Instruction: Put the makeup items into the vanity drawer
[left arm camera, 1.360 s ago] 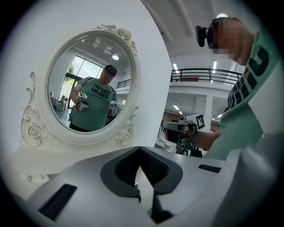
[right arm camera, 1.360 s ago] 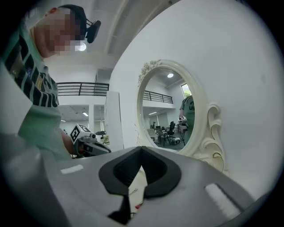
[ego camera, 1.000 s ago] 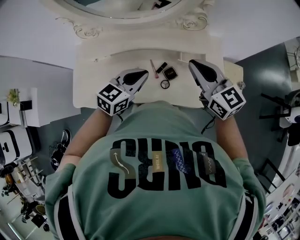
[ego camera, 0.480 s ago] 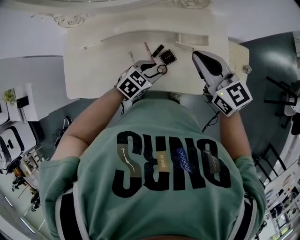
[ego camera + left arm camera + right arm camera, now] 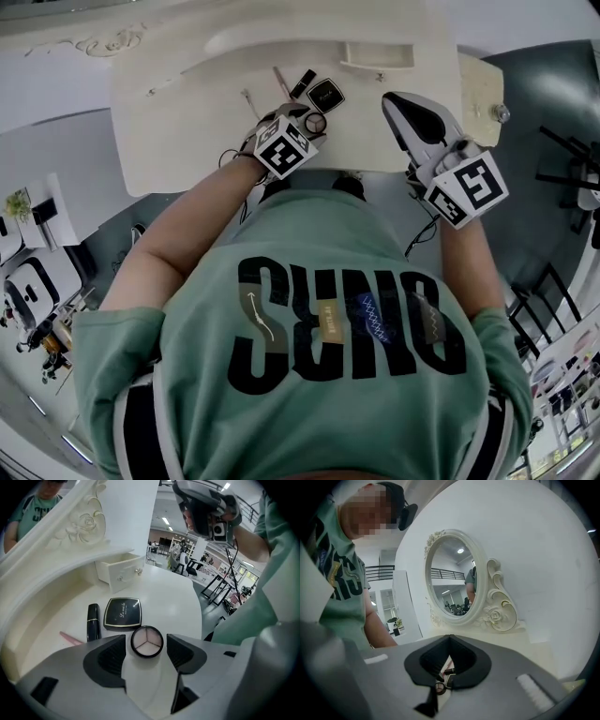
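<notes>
On the cream vanity top (image 5: pixel 187 122) lie a round eyeshadow compact (image 5: pixel 315 123), a black square compact (image 5: pixel 324 94), a black lipstick (image 5: pixel 302 83) and a pink pencil (image 5: pixel 281 82). My left gripper (image 5: pixel 307 122) is down at the round compact (image 5: pixel 146 641); its jaws are opening, one on each side of the compact, and the pads do not press on it. Beyond it are the square compact (image 5: pixel 123 612), the lipstick (image 5: pixel 93 622) and the pencil (image 5: pixel 70 638). My right gripper (image 5: pixel 405 105) hovers shut and empty to the right (image 5: pixel 449 637).
A small drawer (image 5: pixel 378 56) stands pulled out at the back of the vanity (image 5: pixel 119 575). The carved oval mirror (image 5: pixel 450 576) rises behind. A thin pale stick (image 5: pixel 248 101) lies left of the pencil. The vanity's front edge is against the person's body.
My left gripper moved right and forward from the vanity's front to the round compact, and its jaws went from shut to wide apart. The right gripper hardly moved.
</notes>
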Tool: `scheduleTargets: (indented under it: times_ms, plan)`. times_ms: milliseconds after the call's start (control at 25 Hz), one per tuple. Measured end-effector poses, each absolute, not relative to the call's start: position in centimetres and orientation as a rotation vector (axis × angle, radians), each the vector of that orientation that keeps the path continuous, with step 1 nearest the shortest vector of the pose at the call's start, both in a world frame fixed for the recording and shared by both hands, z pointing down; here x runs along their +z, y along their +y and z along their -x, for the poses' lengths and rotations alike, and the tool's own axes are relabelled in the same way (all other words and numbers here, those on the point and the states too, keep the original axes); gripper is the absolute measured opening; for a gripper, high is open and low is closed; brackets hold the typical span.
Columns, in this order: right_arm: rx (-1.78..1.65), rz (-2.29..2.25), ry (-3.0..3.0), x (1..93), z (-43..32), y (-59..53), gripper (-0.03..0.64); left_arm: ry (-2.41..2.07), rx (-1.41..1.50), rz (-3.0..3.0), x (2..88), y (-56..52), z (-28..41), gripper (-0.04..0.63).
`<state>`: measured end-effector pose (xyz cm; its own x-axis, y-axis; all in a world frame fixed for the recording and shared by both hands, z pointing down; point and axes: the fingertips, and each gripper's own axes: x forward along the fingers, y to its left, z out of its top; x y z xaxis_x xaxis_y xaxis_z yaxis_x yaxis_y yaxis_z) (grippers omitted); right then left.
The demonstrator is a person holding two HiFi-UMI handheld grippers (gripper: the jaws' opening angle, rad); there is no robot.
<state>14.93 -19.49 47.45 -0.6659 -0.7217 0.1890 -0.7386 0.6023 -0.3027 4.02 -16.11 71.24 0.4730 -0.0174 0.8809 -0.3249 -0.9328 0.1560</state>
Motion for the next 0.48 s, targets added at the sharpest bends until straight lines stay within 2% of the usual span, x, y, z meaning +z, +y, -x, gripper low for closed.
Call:
scheduleTargets:
  times_ms: [160,320,480]
  plan:
    - [0.567,-1.279,-2.758,47.7,-15.5,-19.2,0.009,-0.321,1.496,-2.411,72.1,-16.3,-4.0,0.265]
    - [0.568,-1.290,-2.745,47.8,-15.7,-18.9,0.009,-0.279,1.534,-2.448,72.0,-16.0,-4.2,0.221]
    - [0.526,-1.283,-2.756,46.5,-15.3,-19.2,0.009,-0.268,1.423,-2.489,69.6,-16.1,-4.8,0.219]
